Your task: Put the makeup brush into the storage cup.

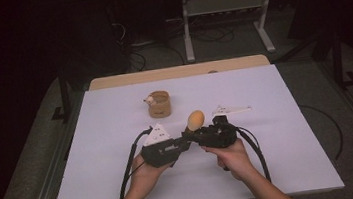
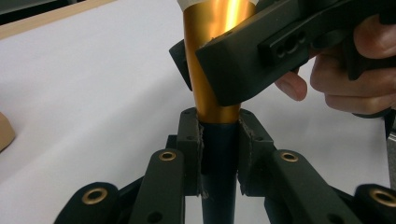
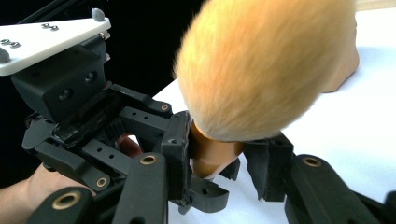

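Note:
A makeup brush (image 1: 195,120) with an orange fluffy head (image 3: 266,65), a gold ferrule (image 2: 212,65) and a dark handle (image 2: 219,158) stands upright between both grippers at the middle of the white table. My left gripper (image 2: 219,140) is shut on the dark handle just below the ferrule. My right gripper (image 3: 217,156) comes in from the other side, its jaws pressed around the gold ferrule right under the bristles. In the high view the left gripper (image 1: 182,143) and the right gripper (image 1: 191,137) meet nose to nose.
A tan wooden cup (image 1: 159,104) with a small figure on its rim stands behind the grippers, left of centre. A flat white part (image 1: 231,109) lies to the right of the brush. The white table sheet (image 1: 282,158) ends at a wooden strip at the back.

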`<state>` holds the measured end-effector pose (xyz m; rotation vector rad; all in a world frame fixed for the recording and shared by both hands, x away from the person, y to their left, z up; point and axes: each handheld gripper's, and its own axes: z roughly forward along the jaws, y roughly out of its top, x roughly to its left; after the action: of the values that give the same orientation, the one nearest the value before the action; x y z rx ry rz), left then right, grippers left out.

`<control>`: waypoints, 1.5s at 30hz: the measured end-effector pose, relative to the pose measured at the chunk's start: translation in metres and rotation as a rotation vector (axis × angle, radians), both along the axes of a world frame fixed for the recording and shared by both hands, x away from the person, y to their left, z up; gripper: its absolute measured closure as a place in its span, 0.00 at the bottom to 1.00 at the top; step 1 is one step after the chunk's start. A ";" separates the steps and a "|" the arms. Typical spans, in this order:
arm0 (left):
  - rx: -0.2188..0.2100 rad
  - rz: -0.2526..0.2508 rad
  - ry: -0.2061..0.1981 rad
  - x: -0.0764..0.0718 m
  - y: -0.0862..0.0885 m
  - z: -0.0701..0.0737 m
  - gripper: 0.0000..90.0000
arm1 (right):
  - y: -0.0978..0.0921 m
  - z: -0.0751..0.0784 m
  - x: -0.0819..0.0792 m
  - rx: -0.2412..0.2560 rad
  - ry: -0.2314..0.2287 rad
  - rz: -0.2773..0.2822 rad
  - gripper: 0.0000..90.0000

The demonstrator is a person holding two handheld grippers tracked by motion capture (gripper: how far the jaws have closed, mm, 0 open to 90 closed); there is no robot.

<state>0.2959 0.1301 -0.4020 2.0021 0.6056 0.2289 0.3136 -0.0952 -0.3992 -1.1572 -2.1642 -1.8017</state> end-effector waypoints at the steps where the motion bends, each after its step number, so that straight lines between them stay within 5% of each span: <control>1: -0.001 0.000 -0.002 0.000 0.000 0.000 0.82 | 0.000 0.000 0.000 -0.003 0.001 -0.001 0.68; 5: -0.010 -0.009 -0.003 0.000 0.000 0.000 0.81 | 0.000 0.002 -0.001 -0.008 -0.008 0.001 0.69; 15: -0.053 -0.032 -0.008 0.002 0.009 0.005 0.58 | -0.005 0.009 -0.003 -0.077 -0.082 -0.012 0.69; 25: -0.131 -0.172 0.022 0.009 0.026 0.007 0.44 | -0.013 0.021 -0.004 -0.172 -0.199 0.077 0.70; 32: -0.168 -0.279 0.027 0.009 0.030 0.007 0.44 | -0.011 0.029 -0.009 -0.193 -0.263 0.208 0.70; 45: -0.148 -0.360 0.033 0.006 0.021 0.003 0.55 | -0.004 0.033 -0.017 -0.183 -0.312 0.284 0.70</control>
<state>0.3020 0.1510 -0.3989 1.9341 0.2655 -0.0656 0.2969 -0.0991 -0.3661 -0.5788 -2.5546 -1.7838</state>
